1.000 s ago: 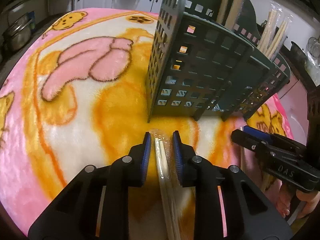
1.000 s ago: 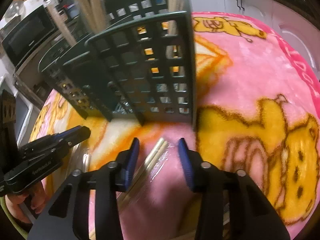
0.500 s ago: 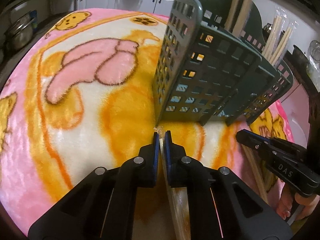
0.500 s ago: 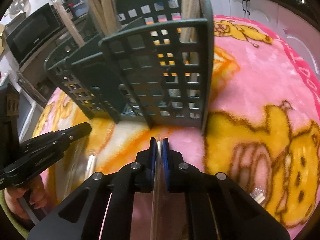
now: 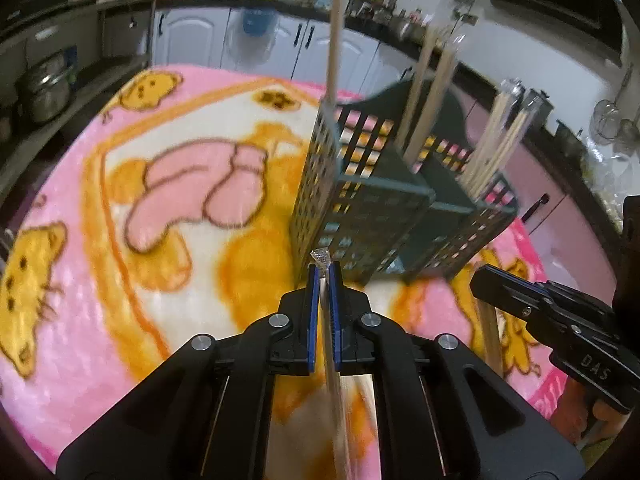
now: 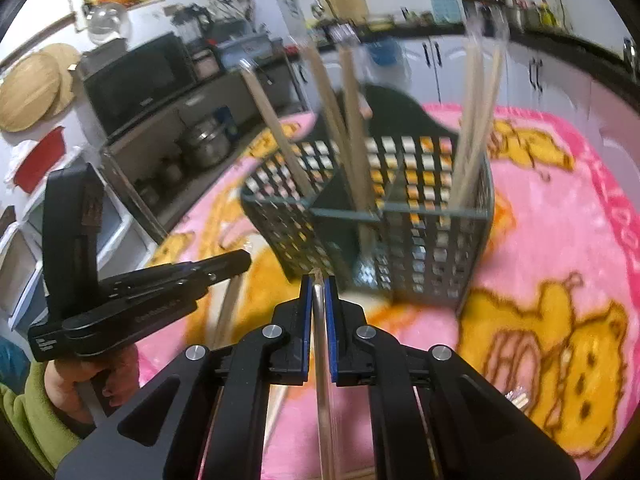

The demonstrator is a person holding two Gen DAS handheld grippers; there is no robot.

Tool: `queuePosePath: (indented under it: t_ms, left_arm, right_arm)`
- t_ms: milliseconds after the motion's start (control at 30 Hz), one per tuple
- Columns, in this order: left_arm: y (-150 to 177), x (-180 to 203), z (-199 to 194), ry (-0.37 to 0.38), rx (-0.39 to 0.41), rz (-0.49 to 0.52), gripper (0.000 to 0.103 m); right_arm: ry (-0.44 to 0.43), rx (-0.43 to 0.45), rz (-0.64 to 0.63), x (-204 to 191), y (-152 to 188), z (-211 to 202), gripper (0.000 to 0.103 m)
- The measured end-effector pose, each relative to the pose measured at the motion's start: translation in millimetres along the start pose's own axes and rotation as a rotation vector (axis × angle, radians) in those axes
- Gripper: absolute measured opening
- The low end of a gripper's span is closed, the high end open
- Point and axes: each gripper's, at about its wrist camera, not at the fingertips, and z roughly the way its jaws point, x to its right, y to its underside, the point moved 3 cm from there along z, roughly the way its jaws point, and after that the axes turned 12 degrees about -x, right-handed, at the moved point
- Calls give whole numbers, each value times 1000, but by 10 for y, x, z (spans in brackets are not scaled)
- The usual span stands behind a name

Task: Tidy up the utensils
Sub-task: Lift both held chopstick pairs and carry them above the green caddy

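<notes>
Holder from my claws: the dark green utensil holder (image 5: 384, 200) stands ahead and slightly right of my left gripper (image 5: 325, 276), and ahead of my right gripper (image 6: 319, 284).
Long axis: each wrapped chopstick pair runs along the fingers, tip toward the holder.
Left claw: I clamp it on one wrapped chopstick pair (image 5: 329, 320).
Right claw: I clamp it on another wrapped pair (image 6: 320, 340).
Nearer hand: I cannot tell; both look close.
Pose: both grippers are raised over the pink blanket (image 5: 100, 300), tilted down toward the holder's base.
Coming move: I judge each pair must go upright, above the compartments.
</notes>
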Motion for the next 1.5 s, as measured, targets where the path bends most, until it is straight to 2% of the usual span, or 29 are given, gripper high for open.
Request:
queuePosePath:
  t_ms: [367, 467, 1033, 1500]
  left_arm:
    - [-83, 186, -487, 56, 109, 42, 2]
    - [-114, 237, -588, 100, 118, 48, 2]
    - [-426, 540, -1118, 131, 266, 124, 2]
    - [-680, 721, -1304, 146, 321, 164, 2]
  right_arm:
    - [-13, 136, -77, -165, -141, -552, 7]
    - [-14, 173, -80, -166, -166, -680, 7]
    - [18, 315, -117, -237, -348, -1117, 7]
    - [44, 407, -106, -184, -542, -1413, 7]
